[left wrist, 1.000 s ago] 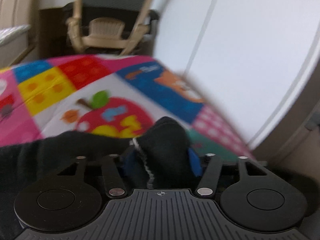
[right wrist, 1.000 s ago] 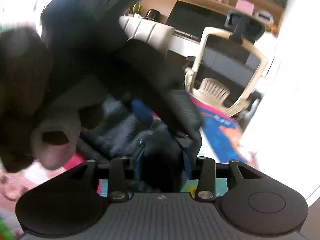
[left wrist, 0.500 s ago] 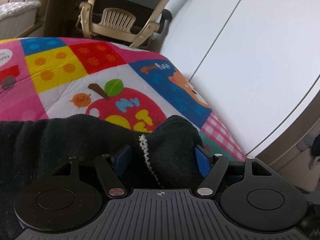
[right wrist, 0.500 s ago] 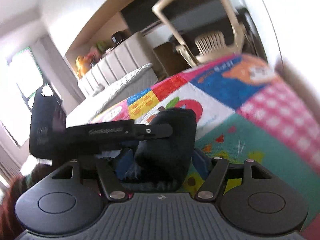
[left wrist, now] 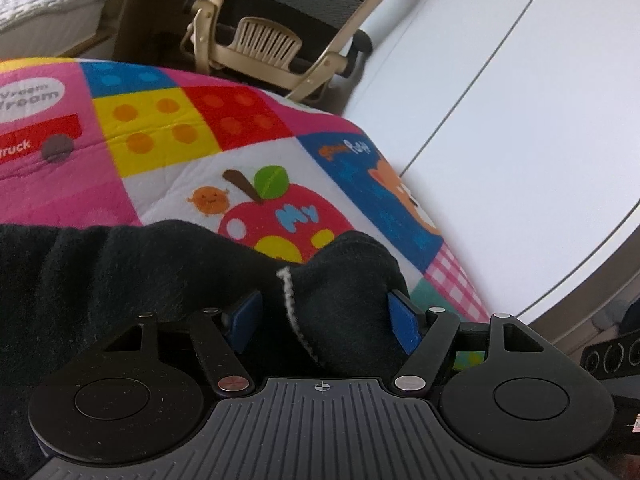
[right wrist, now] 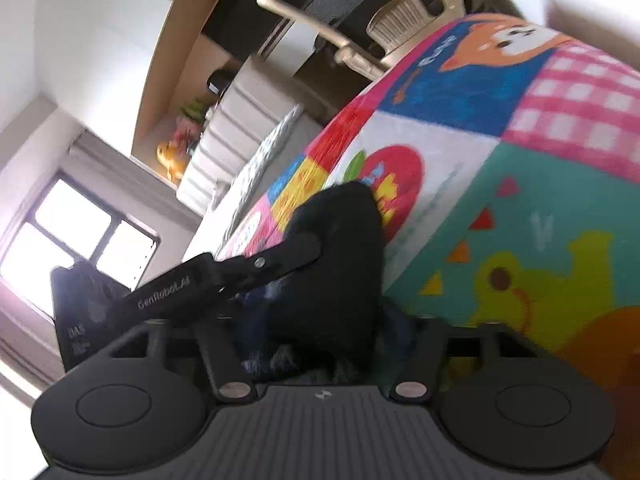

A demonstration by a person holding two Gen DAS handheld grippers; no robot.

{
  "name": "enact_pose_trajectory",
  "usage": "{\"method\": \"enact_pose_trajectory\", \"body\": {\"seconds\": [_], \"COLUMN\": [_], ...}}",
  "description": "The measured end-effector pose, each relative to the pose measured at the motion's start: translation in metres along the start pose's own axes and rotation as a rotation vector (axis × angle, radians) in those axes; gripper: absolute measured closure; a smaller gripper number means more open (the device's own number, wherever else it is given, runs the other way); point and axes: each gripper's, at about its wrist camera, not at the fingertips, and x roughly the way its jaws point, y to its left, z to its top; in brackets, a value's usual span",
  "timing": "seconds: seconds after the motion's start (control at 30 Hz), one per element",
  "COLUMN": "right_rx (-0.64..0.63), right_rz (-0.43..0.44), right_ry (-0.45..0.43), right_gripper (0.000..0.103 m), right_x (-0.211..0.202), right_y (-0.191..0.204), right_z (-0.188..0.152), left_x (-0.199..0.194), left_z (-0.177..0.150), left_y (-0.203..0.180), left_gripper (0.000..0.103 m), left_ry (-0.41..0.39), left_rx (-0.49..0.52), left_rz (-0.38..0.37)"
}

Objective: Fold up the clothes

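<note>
Left gripper [left wrist: 324,312]: blue pads clamp a bunched fold of black garment [left wrist: 120,280] lying near on colourful quilt [left wrist: 248,152]. Right gripper [right wrist: 320,328]: jaws closing around dark cloth, contact blurred.

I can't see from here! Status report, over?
Left gripper holding bunched black fleece garment. Right gripper closing, same cloth between its jaws. Colourful patchwork quilt underneath, nothing blocking.

Fuzzy matt black cloth garment [left wrist: 120,280]; soft quilted printed blanket [left wrist: 168,128]; ribbed matt plastic gripper body [left wrist: 320,432].
</note>
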Motion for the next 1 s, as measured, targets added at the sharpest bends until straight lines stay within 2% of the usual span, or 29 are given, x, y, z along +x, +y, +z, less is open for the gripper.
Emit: {"method": "enact_pose_trajectory", "body": {"seconds": [0.1,0.17,0.33,0.4,0.53,0.67,0.73,0.83,0.9,0.93,1.0], "right_rx": [-0.155,-0.208,-0.348,-0.475,-0.773,-1.022,-1.129,-1.199,-1.16,-1.108,-0.971], "right_rz": [-0.059,-0.078,-0.179,-0.254,-0.414,-0.489,-0.494,-0.453,-0.403,-0.359,-0.26], "right_ry": [-0.007,-0.01,-0.035,-0.038,-0.048,-0.065,-0.076,-0.073,-0.067,-0.064,-0.069], "right_gripper": [0.071,0.075,0.076,0.076,0.075,0.073,0.07,0.061,0.055,0.052,0.039], "right_x": [-0.005,-0.013,-0.032,-0.03,-0.017,0.002,0.009,0.009,0.002,-0.004,-0.019], "right_y": [0.02,0.024,0.031,0.042,0.073,0.101,0.111,0.117,0.115,0.111,0.103], "right_z": [-0.002,-0.002,0.001,-0.004,-0.027,-0.056,-0.071,-0.081,-0.075,-0.068,-0.05], "left_x": [0.002,0.003,0.008,0.009,-0.001,-0.015,-0.016,-0.017,-0.009,-0.009,-0.01], "left_z": [-0.001,0.0,-0.002,-0.002,-0.001,0.001,0.003,0.005,0.003,0.003,0.003], "left_y": [-0.006,-0.008,-0.021,-0.026,-0.04,-0.05,-0.051,-0.054,-0.046,-0.038,-0.02], "left_gripper": [0.023,0.021,0.02,0.019,0.018,0.016,0.012,0.013,0.011,0.011,0.009], "left_ry": [-0.001,0.003,0.018,0.016,-0.026,-0.067,-0.075,-0.086,-0.079,-0.075,-0.074], "left_rx": [0.014,0.009,0.008,0.01,0.073,0.123,0.151,0.192,0.223,0.207,0.162], "left_rz": [0.01,0.005,-0.063,-0.073,-0.021,-0.005,0.03,0.086,0.188,0.197,0.201]}}
